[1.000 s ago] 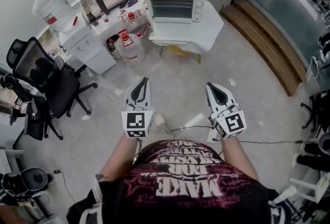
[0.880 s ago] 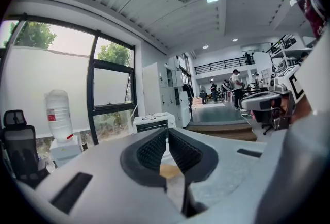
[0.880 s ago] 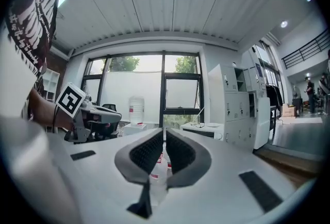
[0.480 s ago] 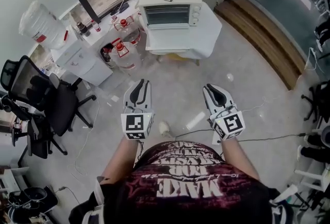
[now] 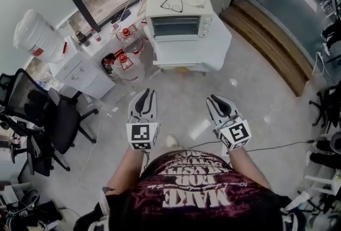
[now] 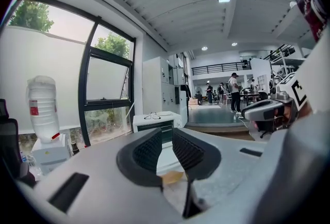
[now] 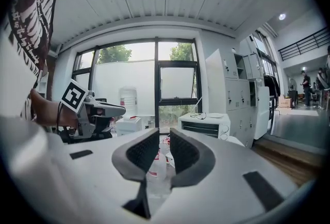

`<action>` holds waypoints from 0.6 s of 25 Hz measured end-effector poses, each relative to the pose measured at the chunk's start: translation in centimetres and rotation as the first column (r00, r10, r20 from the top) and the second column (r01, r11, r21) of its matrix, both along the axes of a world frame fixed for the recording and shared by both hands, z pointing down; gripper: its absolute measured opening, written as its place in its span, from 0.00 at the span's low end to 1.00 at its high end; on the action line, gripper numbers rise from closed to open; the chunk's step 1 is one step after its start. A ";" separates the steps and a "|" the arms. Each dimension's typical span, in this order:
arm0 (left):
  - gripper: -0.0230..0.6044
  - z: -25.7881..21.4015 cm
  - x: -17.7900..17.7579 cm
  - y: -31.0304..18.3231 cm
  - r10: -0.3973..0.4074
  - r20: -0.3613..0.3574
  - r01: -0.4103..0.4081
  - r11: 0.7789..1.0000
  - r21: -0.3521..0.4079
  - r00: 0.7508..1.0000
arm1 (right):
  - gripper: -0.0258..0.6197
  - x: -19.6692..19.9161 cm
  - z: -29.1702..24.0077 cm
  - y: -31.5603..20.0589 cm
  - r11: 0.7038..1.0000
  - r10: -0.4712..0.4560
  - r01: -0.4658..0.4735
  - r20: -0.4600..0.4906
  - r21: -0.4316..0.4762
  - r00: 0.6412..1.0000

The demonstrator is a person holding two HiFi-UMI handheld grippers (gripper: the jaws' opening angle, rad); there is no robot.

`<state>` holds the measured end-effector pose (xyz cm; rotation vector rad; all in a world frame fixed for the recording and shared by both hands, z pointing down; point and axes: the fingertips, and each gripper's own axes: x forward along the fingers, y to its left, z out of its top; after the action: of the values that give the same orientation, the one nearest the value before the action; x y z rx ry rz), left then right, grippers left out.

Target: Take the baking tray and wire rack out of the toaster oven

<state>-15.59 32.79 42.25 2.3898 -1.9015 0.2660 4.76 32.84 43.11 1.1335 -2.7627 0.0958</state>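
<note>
The white toaster oven stands on a table draped in white cloth, its door closed. Glasses and a plate lie on top of it. The baking tray and wire rack do not show. My left gripper and right gripper hover side by side over the floor, well short of the table, both pointing at the oven. The oven appears past the left gripper as and right of the right gripper as. Both have a narrow gap and hold nothing. The right jaws are opening.
Water bottles stand on the floor left of the table, beside a low white cabinet and a big water jug. An office chair sits at the left. A wooden step runs along the right. A cable crosses the floor.
The person has walked toward the table, so the oven and table sit nearer to both grippers. The grippers stay side by side, empty.
</note>
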 end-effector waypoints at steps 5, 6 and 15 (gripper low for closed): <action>0.12 -1.0 -2.4 -1.5 -0.020 0.008 0.020 0.999 0.046 1.000 | 0.15 -2.2 -0.6 -1.7 1.000 0.013 -0.013 -0.018 0.013 1.000; 0.12 -0.9 -2.9 -1.7 -0.014 0.009 0.014 0.999 0.045 1.000 | 0.16 -2.6 -0.6 -2.0 1.000 0.021 -0.020 -0.018 0.013 1.000; 0.12 0.2 -4.0 -3.1 0.060 -0.020 -0.060 0.998 0.023 0.998 | 0.17 -3.0 -0.9 -2.6 0.996 0.084 -0.083 -0.027 0.009 0.996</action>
<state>-19.59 29.68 42.46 2.4571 -1.8358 0.2244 1.75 30.27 42.24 1.2430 -2.6948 0.0785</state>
